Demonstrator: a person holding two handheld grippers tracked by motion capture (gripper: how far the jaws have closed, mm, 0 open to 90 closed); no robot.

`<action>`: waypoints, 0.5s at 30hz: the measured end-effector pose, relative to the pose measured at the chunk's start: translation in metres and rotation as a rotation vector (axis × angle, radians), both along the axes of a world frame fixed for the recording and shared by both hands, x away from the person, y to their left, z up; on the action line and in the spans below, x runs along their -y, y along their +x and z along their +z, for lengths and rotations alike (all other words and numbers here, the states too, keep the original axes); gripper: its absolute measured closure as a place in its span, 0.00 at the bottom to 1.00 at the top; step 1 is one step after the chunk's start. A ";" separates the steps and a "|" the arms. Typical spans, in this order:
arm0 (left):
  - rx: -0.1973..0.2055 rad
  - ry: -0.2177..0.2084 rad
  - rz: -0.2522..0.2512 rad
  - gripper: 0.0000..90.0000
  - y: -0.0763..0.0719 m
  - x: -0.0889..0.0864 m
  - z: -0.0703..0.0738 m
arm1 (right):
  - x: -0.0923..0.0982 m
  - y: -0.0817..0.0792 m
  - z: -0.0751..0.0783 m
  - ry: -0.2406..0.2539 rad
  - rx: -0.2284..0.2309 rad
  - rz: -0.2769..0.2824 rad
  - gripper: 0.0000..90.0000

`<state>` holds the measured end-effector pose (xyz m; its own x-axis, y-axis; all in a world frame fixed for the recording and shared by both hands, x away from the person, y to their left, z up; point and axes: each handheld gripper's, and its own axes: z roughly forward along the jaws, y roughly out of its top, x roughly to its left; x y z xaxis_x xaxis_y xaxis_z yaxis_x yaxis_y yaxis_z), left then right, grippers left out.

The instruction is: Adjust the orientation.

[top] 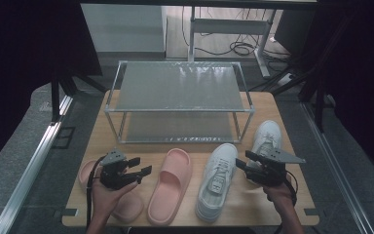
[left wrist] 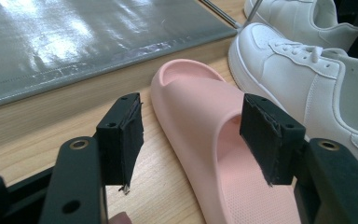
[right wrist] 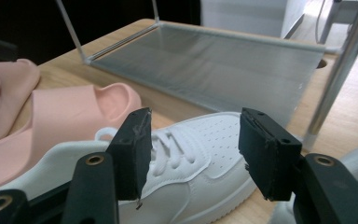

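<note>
The left hand-held gripper [top: 142,171], wide open and empty, points at the soft pink rubber slipper [top: 170,184] just right, lying front-to-back on the desk [top: 97,136].

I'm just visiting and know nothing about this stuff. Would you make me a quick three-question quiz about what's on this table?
1. True or false: the left hand-held gripper is clamped on a pink slipper.
2. How many white sneakers are on the table?
3. The two-tier rack holds: A) one slipper B) nothing C) one sneaker.

Key
1. False: its jaws stand open, holding nothing, as do those of the right hand-held gripper.
2. Two: one sneaker beside the slipper, another farther right.
3. B.
</note>
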<state>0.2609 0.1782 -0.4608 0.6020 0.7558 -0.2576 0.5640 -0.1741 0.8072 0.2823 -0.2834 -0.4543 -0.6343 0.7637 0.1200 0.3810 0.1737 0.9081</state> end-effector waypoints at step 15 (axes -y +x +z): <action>0.002 0.028 -0.024 0.62 -0.006 0.007 0.000 | -0.003 -0.010 0.000 -0.022 0.002 0.008 0.50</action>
<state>0.2552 0.1714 -0.4605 0.6208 0.7477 -0.2357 0.5578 -0.2100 0.8030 0.2725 -0.2801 -0.4540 -0.6410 0.7608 0.1017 0.3773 0.1969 0.9049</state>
